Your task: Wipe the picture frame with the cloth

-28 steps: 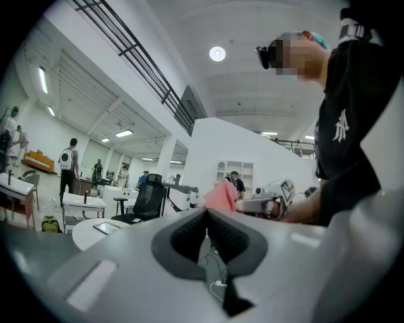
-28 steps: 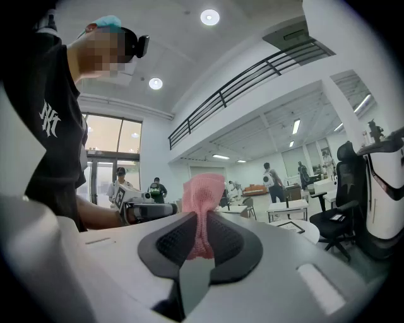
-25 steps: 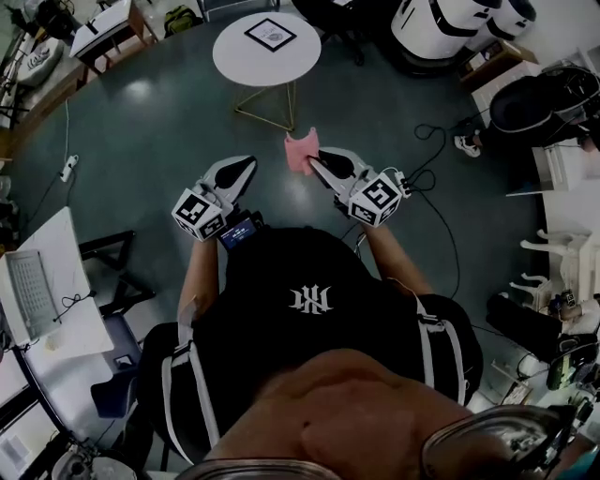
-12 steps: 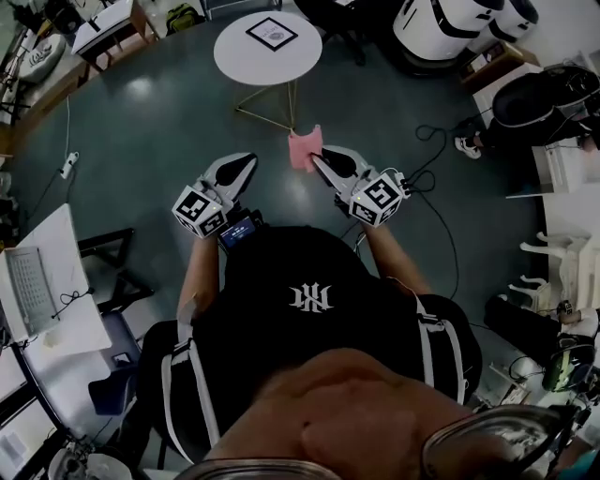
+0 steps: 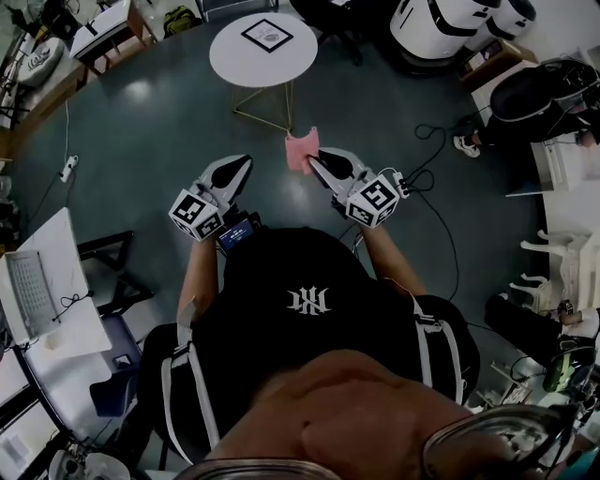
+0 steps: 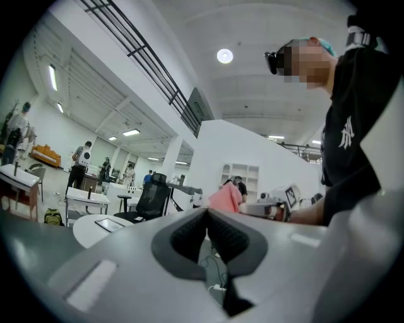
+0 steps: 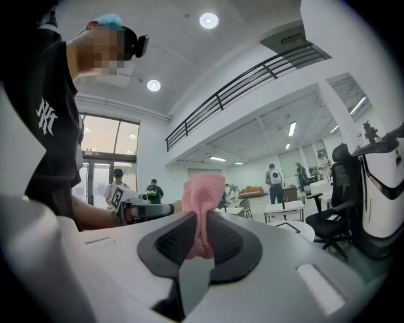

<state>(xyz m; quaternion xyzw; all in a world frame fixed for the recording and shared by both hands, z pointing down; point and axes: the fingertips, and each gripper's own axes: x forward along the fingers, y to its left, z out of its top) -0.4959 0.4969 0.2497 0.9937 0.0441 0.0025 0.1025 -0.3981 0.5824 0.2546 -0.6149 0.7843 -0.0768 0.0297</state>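
Note:
The black picture frame [image 5: 267, 35] lies flat on a round white table [image 5: 234, 61] a few steps ahead of me. My right gripper [image 5: 313, 158] is shut on a pink cloth [image 5: 300, 150], which sticks up from between its pads [image 7: 222, 236]; the cloth [image 7: 203, 205] fills the middle of the right gripper view. My left gripper [image 5: 245, 163] is shut with nothing in it, its jaws pressed together. Both grippers hang at chest height over the dark floor, well short of the table. From the left gripper view, the frame [image 6: 108, 223] and the cloth [image 6: 225, 196] both show.
The table stands on thin gold legs [image 5: 267, 108]. A white desk with a laptop [image 5: 33, 291] and a black chair [image 5: 112, 272] are at my left. Cables [image 5: 441, 197] trail over the floor at my right. White machines [image 5: 441, 23] stand at the far right.
Hardly anything differs. The head view has shifted slightly; both grippers keep their places and the cloth stays in the right one.

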